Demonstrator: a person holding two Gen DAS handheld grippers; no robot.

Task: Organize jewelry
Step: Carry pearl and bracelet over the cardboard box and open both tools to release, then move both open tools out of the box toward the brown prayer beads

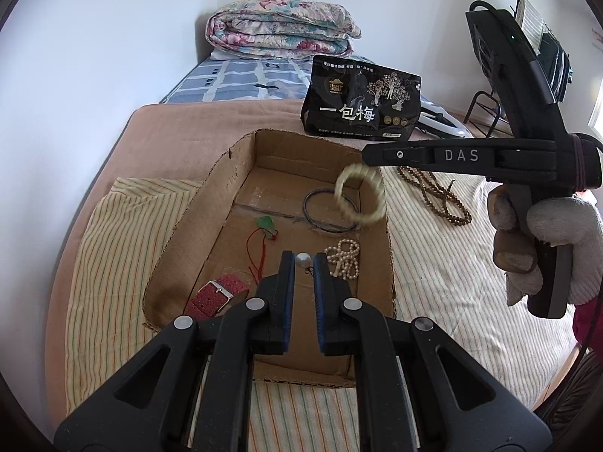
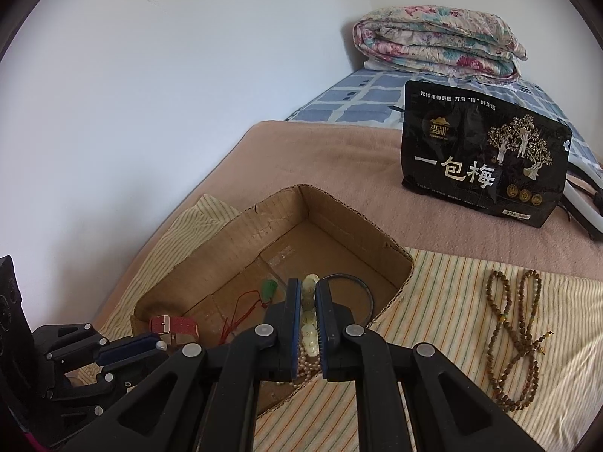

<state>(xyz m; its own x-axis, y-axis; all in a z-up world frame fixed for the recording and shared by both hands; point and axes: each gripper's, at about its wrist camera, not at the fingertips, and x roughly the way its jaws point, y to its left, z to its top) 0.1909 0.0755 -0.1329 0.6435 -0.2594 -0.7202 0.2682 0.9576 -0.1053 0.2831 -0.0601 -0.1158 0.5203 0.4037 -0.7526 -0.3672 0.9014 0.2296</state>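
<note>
A shallow cardboard box [image 1: 241,173] lies on the bed and holds a red watch strap [image 1: 220,293], a green pendant on a red cord [image 1: 266,225], a dark ring bangle [image 1: 328,209], a pearl strand [image 1: 343,258] and a small silver bead [image 1: 303,260]. A cream bead bracelet [image 1: 360,197] is in mid-air over the box's right side, blurred, just below my right gripper [image 1: 367,154]. In the right wrist view the bracelet [image 2: 309,314] lies between my right gripper's [image 2: 308,290] slightly parted fingers. My left gripper [image 1: 303,263] is open and empty above the box's near end.
A brown bead necklace [image 2: 512,339] lies on the striped cloth [image 2: 444,301] right of the box. A black snack bag [image 2: 486,158] stands behind on the pink blanket. A folded floral quilt [image 1: 280,28] lies at the bed's far end. A wall runs along the left.
</note>
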